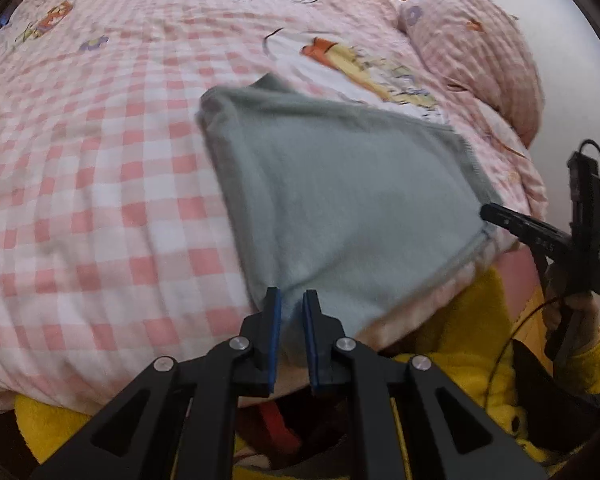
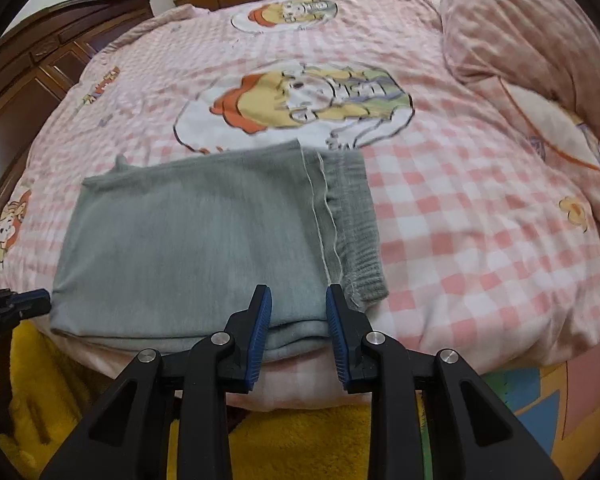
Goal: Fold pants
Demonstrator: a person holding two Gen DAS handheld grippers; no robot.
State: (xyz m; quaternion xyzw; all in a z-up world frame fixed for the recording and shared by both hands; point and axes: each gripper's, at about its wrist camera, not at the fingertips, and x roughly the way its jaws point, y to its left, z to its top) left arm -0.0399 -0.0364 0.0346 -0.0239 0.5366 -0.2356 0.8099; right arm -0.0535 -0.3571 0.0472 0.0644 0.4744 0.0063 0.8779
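Just ahead of both sets of fingers, the folded grey pants (image 2: 220, 240) lie on the checked bedspread (image 2: 460, 220); left gripper (image 1: 292, 300) and right gripper (image 2: 299, 294) released. No legible writing.

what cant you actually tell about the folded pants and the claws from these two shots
- How many layers the gray pants hold: both views show only the top face and near edge.
- Their near edge under the left claw: that claw's blue pads cover it, with blur, in the left view.
- The right claw: in the left view only one dark finger shows, so its gap reads only from its own view.
- The drawstring's lower end: too thin, blurred.
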